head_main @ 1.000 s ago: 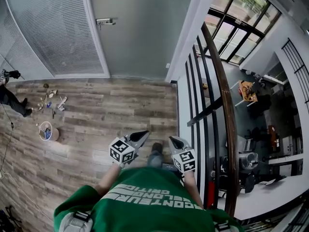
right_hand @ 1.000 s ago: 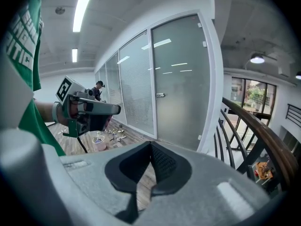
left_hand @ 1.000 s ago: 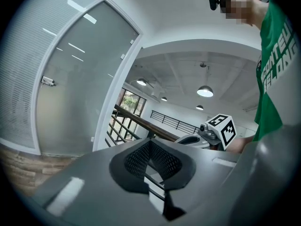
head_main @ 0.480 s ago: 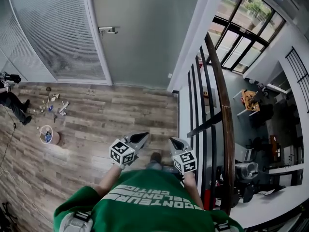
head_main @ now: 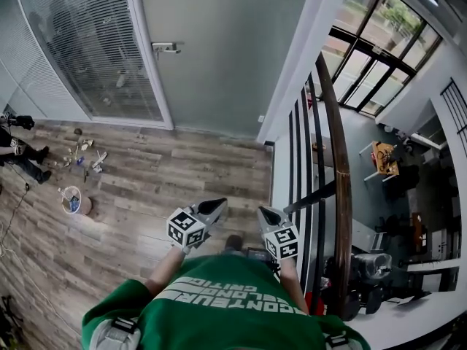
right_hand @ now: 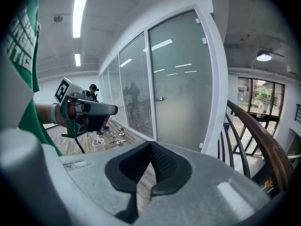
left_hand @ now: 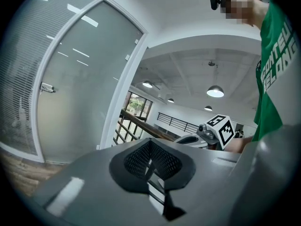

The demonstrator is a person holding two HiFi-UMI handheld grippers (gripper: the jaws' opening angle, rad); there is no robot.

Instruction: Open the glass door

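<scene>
The glass door stands shut well ahead of us, its lever handle untouched, so the whole task remains. Our left tool and right tool are both closed, holding nothing.

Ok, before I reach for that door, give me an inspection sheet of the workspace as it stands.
Surface: wood-plank floor.
Job's things: frosted glass door, looks closed; door handle on its left edge, untouched.
Clutter: small bowl and scattered bits on the floor at left.
Tongs: left tongs and right tongs both shut, empty, well short of the door.
Cables: thin line on the floor at the left edge, possibly a cord.
Surroundings: glass wall with blinds left of the door; wooden handrail on black bars at right; person at far left.
</scene>
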